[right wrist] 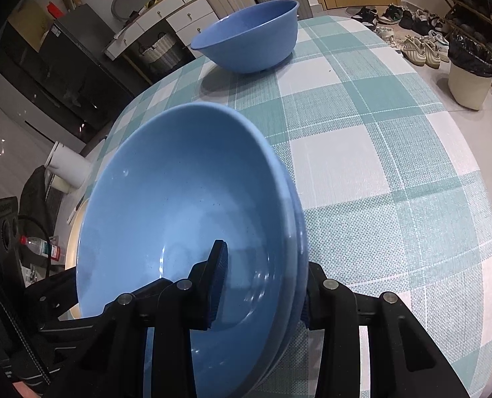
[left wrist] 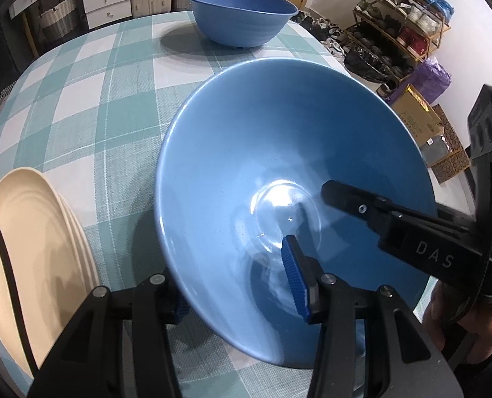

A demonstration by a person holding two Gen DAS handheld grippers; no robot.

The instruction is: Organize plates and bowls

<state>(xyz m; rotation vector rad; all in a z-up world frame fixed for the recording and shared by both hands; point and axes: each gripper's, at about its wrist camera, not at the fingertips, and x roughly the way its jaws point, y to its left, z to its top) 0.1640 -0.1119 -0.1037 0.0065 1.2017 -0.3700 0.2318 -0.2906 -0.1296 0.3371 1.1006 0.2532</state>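
Above the checked desk (right wrist: pixel 362 165) | your left gripper (left wrist: pixel 236 285) and right gripper (right wrist: pixel 262 288) are each clamping the tilted blue bowls' (left wrist: pixel 279 152) rim | another blue bowl (left wrist: pixel 242 16) is sitting at the far edge.

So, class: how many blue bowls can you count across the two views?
3, possibly more. One bowl stands alone at the table's far edge. The right-wrist view shows at least two nested bowls, held by both grippers; more could hide underneath.
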